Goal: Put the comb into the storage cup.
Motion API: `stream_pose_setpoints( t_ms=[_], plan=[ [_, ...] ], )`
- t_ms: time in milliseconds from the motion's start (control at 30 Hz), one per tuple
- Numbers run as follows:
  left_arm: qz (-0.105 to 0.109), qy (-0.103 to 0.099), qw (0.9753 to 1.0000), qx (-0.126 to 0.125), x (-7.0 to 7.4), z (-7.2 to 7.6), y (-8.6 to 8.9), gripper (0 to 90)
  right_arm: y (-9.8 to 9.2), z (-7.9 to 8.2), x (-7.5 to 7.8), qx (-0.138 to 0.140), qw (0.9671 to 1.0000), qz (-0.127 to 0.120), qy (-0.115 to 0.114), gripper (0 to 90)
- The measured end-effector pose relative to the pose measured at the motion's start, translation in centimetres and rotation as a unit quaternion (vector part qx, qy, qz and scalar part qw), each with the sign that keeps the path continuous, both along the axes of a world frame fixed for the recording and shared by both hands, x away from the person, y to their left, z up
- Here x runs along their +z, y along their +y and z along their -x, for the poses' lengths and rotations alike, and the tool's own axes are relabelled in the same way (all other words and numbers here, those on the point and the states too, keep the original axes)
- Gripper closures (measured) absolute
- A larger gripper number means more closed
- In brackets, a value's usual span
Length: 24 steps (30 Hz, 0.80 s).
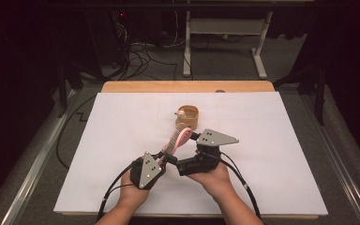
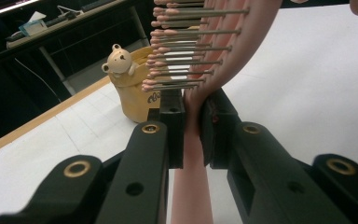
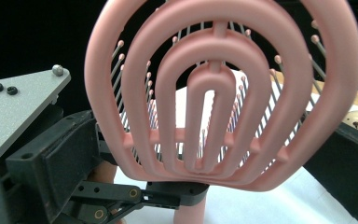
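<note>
Pink vented hairbrush (image 3: 223, 93) held above the white table (image 1: 281, 140), near a tan bear cup (image 2: 130, 86).
Left gripper (image 2: 192, 126) fingers clamped its smooth handle; right gripper (image 1: 198, 139) finger state undeterminable, brush obstructing; pins ball-tipped.

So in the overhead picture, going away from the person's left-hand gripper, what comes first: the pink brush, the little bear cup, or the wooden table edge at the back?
1. Pink brush: clamped in the left gripper, angling up and away.
2. Bear cup: just past the brush head, mid-table.
3. Wooden table edge: farthest, along the back.
</note>
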<state>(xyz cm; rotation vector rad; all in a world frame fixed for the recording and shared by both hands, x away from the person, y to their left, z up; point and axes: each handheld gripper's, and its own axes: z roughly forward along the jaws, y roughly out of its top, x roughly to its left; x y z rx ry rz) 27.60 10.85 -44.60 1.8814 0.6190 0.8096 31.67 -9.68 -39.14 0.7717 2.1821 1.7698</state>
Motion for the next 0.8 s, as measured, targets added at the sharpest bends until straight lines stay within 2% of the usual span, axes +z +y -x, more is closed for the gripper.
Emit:
stream_pose_setpoints(
  t_ms=[467, 800],
  plan=[
    [-0.001, -0.003, 1.0000, 0.005, 0.04, 0.08, 0.10, 81.2, 0.12, 0.06, -0.12, -0.010, 0.9999, -0.010, 0.006, 13.4],
    [0.001, -0.002, 1.0000, 0.009, 0.01, 0.04, 0.16, 81.2, 0.03, 0.09, -0.10, -0.014, 0.9998, -0.013, 0.010, 17.6]
  ],
)
